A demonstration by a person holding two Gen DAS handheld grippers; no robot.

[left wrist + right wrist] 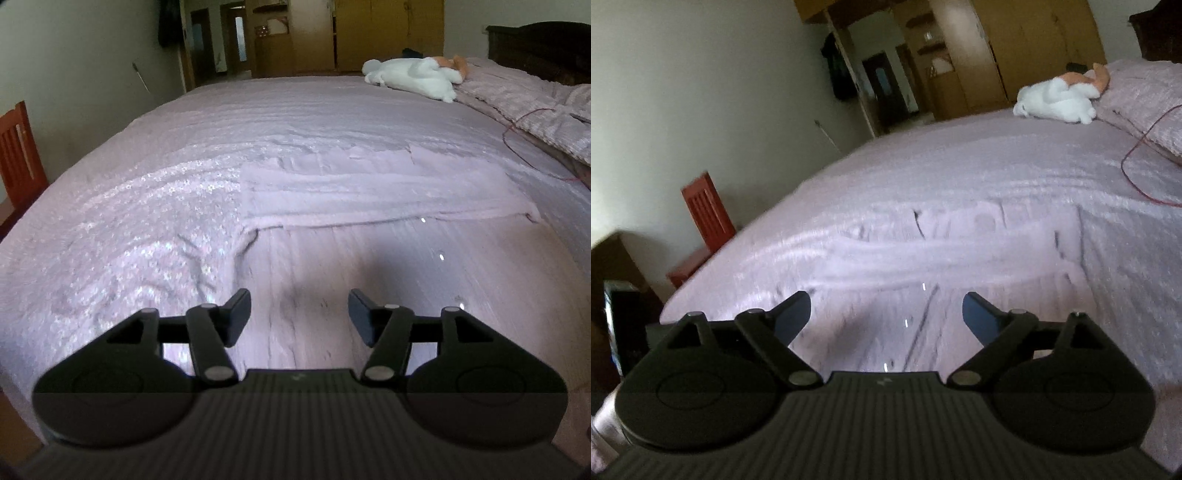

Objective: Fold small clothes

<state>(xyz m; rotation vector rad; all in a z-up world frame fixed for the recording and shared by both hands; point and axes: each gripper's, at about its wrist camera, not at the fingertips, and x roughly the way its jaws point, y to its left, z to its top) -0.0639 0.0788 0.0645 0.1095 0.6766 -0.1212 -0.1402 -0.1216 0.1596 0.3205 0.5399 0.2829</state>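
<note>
**Pale pink garment flat on the bed, both grippers empty**

The pale pink garment (369, 192) is spread flat on the pink bed (147, 177), mid-frame in the left wrist view, its near hem running across the centre. In the right wrist view it (960, 254) sits mid-frame too, kinda blurry.

Left hand-held gripper (299, 317) is at the bottom centre, fingers spread wide, holding nothing, just short of the hem. Right hand-held gripper (886, 317) is the same deal: wide open, empty, low over the cloth.

White stuffed toy (413, 75) lies upper right, well apart. Red chair (18, 155) at left edge.
</note>
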